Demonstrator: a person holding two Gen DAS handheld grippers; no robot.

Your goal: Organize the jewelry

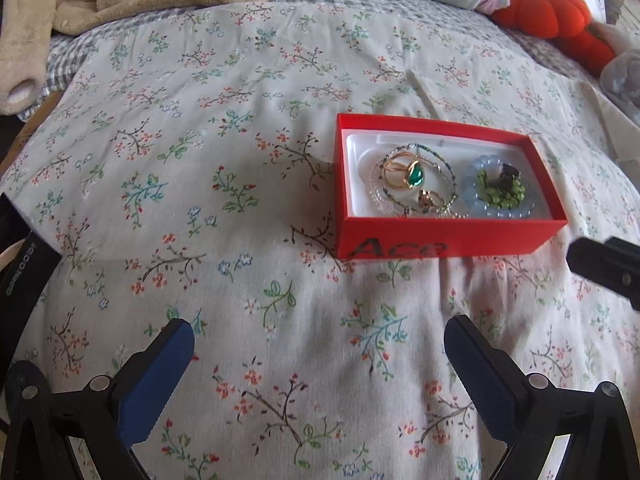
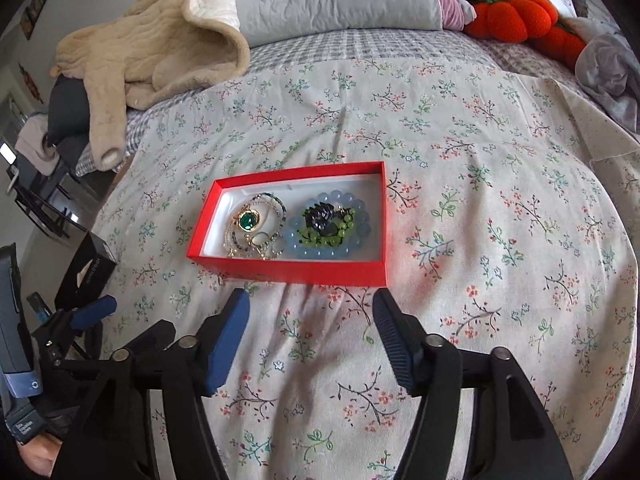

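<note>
The red box (image 2: 296, 270) lies open on the floral bedspread (image 2: 480, 280), holding a green-stoned gold ring (image 2: 248, 221) amid thin beaded strands on its left and a pale blue bead bracelet (image 2: 362, 232) around green beads on its right. Just short of it, the right gripper (image 2: 310, 306) stands parted and empty. The left gripper (image 1: 319, 334) gapes wide over bare cloth, holding nothing.

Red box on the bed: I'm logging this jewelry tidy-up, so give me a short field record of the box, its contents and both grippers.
surface: floral bedspread
container: red box, lid off, white lining
left side of box: green-stone ring with gold rings and thin beaded strands
right side of box: blue bead bracelet around green beads
left gripper: open, empty
right gripper: open, empty, just short of the box
</note>
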